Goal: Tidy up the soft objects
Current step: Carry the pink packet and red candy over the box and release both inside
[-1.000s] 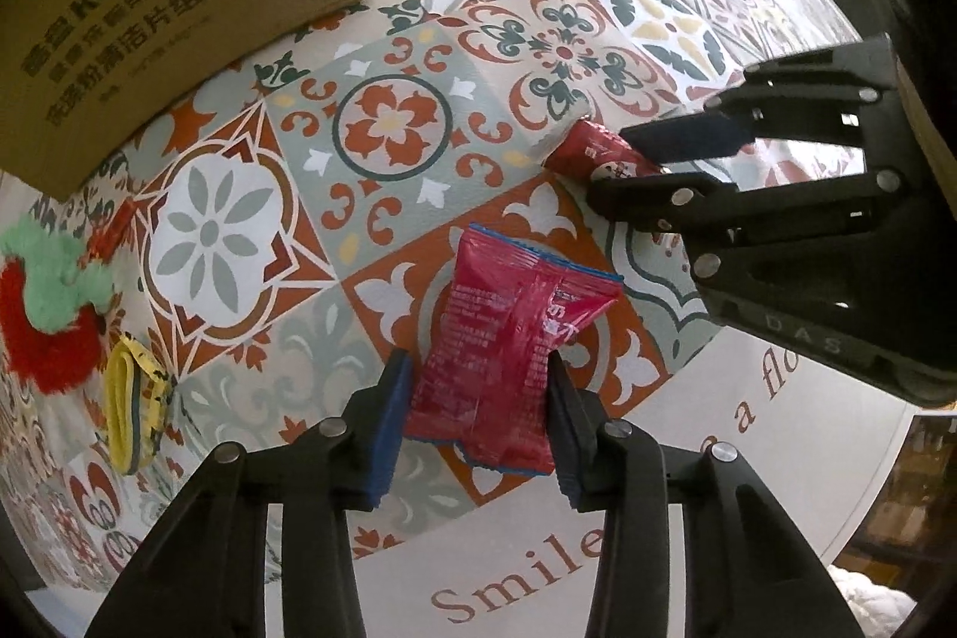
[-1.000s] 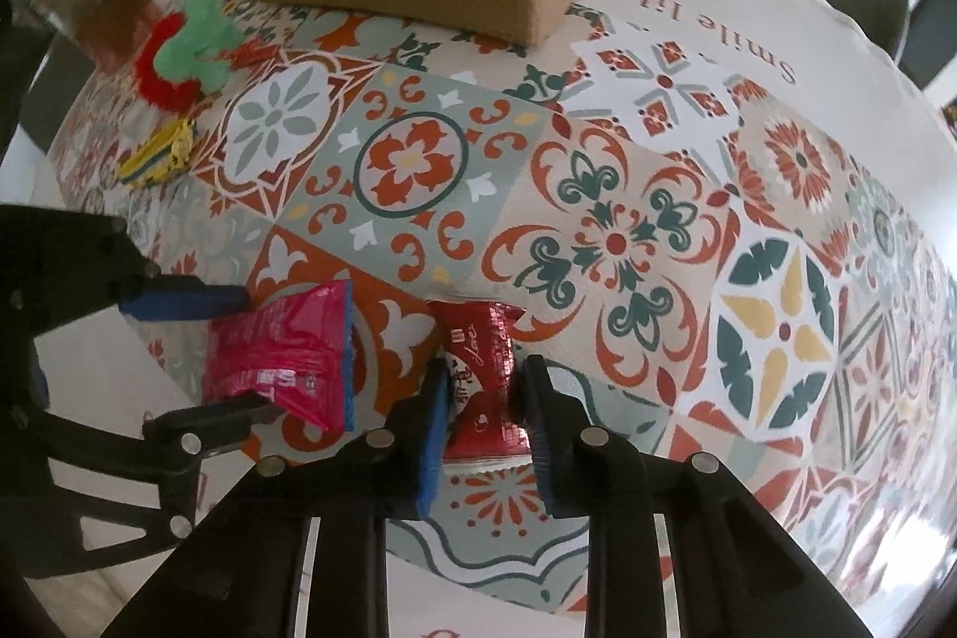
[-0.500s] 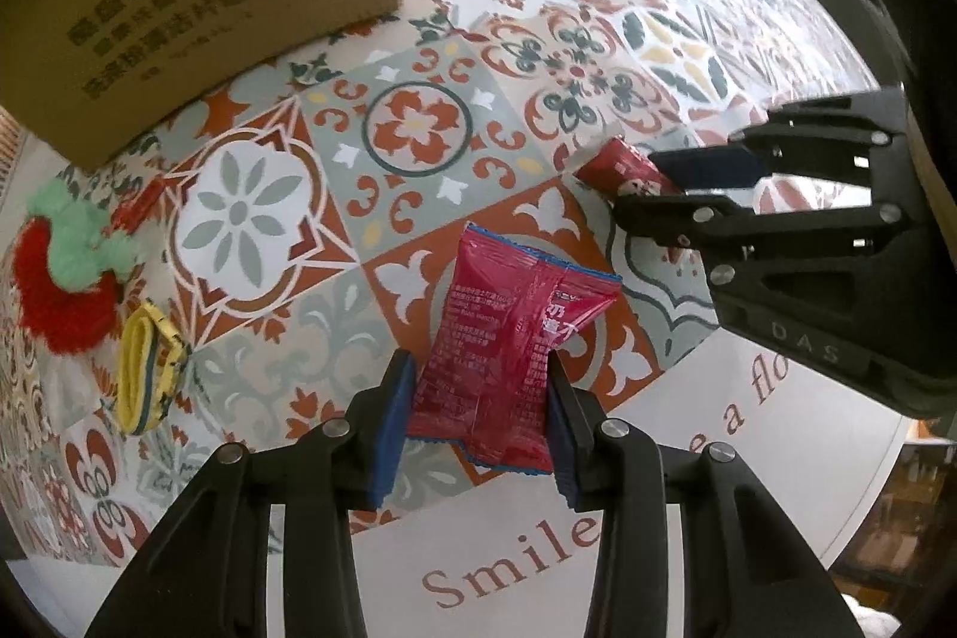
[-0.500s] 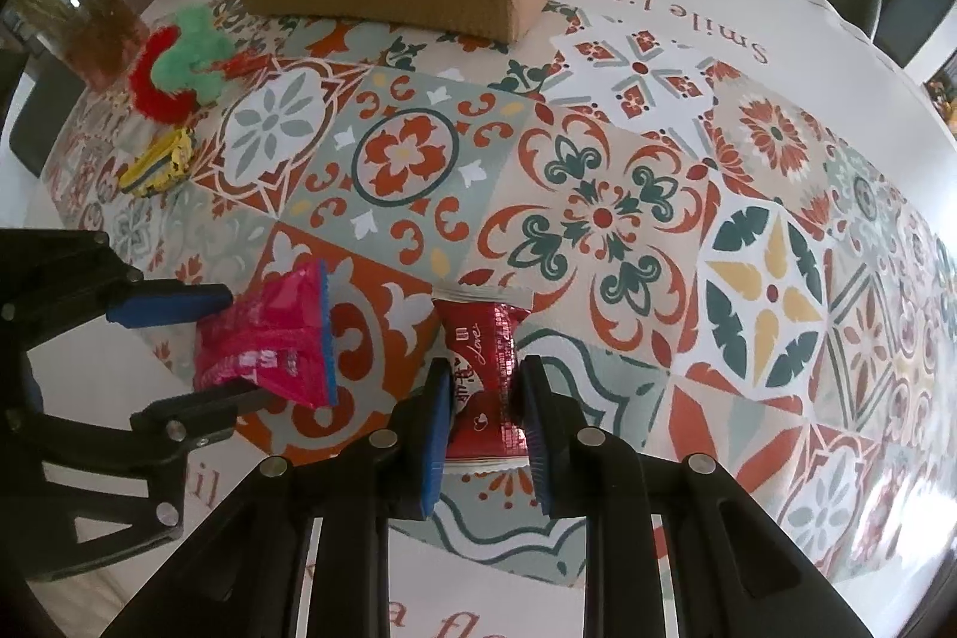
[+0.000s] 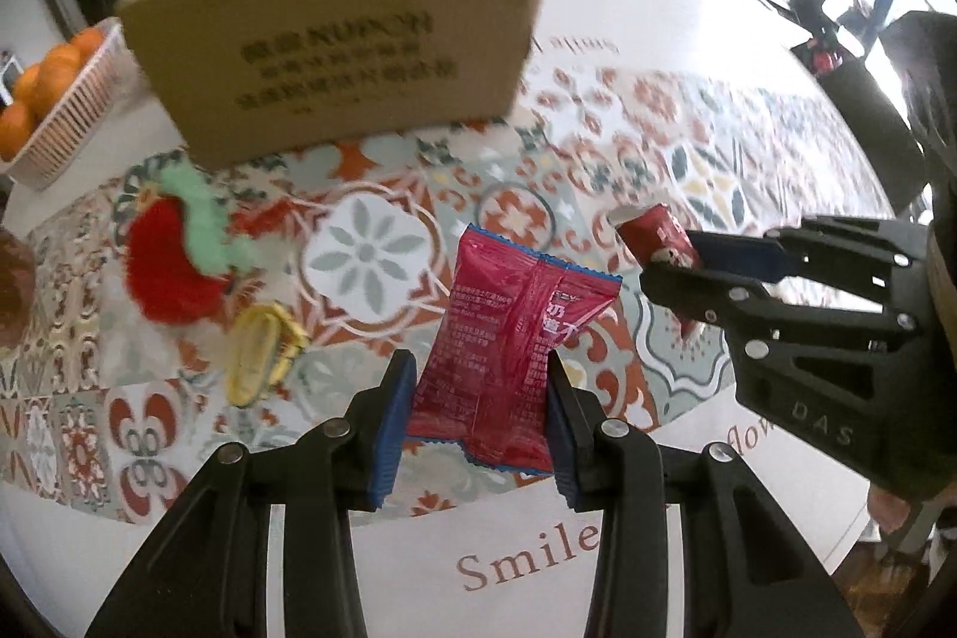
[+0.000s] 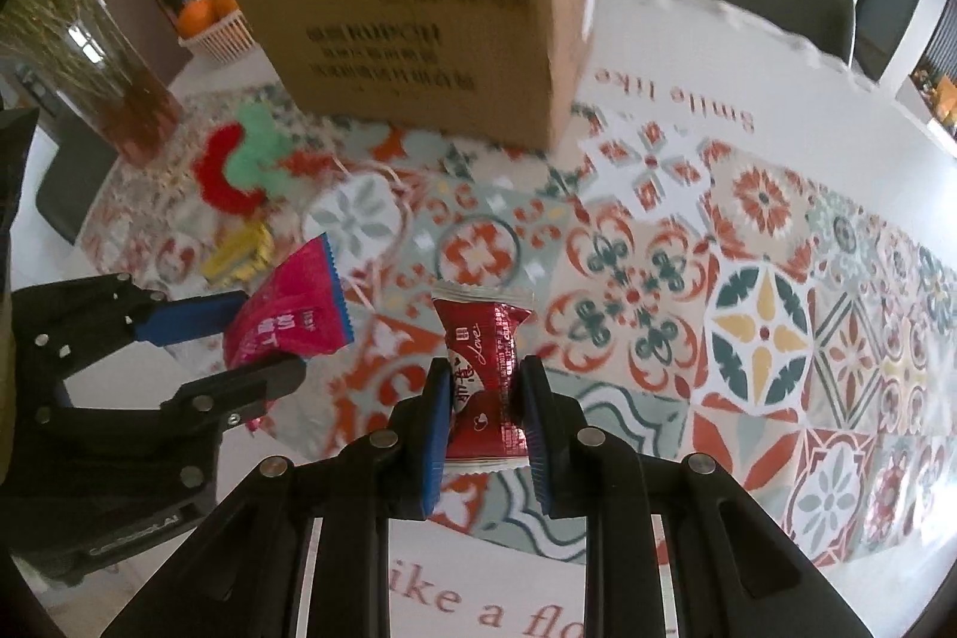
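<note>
Left wrist view: low over the worktop (image 5: 688,40), facing the cardboard box (image 5: 341,58) along the left hand-held gripper (image 5: 478,402), near side of the box close ahead. Right wrist view: just right of that, likewise facing the cardboard box (image 6: 430,16) along the right hand-held gripper (image 6: 485,408), angled slightly toward its right corner. Shared by both: the box front, the red and green fluffy toy (image 5: 173,261) (image 6: 239,165) left of the box, the patterned cloth (image 5: 598,142) (image 6: 759,291), each other's gripper at the frame edge.

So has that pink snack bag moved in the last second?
Yes. The pink snack bag, clamped in the left tongs, has risen off the patterned tablecloth toward the cardboard box.
</note>
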A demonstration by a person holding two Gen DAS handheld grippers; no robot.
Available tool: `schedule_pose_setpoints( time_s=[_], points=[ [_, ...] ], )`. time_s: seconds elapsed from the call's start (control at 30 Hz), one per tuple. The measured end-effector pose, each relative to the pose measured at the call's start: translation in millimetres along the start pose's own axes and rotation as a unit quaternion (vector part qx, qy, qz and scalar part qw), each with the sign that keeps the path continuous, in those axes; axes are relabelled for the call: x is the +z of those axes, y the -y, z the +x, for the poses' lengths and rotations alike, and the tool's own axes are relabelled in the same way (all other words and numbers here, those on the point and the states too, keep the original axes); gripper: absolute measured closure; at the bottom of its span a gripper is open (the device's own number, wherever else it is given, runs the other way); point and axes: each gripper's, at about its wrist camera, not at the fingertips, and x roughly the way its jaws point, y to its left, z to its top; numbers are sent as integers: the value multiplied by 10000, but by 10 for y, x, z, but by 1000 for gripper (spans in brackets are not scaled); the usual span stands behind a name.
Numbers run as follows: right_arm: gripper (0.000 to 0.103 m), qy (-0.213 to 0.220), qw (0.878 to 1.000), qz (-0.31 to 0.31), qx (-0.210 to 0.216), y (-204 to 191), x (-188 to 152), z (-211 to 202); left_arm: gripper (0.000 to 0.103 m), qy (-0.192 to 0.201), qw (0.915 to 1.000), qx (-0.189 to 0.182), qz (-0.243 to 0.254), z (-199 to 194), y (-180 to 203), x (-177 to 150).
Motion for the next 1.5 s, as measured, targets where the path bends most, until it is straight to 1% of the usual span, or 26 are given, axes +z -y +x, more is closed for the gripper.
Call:
schedule_pose_setpoints(
  time_s=[0.27, 0.37, 0.7, 0.9, 1.27, 1.5],
  points=[
    [79, 411, 9991, -4, 42, -279, 192, -253, 63, 501, 9983, 192, -218, -305, -176, 85],
    [79, 560, 9984, 39, 82, -348, 244, -341, 63, 649, 9972, 204, -311, -403, -239, 121],
    [79, 1187, 9926, 221, 103, -537, 463, -642, 63, 1191, 9911, 334, -495, -814, -450, 267],
    [79, 1492, 9881, 332, 193, -596, 614, -788, 63, 1478, 9871, 371, -500, -1030, -547, 416],
    [79, 1919, 9796, 498, 334, -622, 917, -1044, 63, 1881, 9803, 403, -437, -1300, -625, 731],
    [79, 2078, 9759, 537, 399, -587, 1143, -1124, 63, 2026, 9775, 461, -357, -1376, -664, 982]
  ],
)
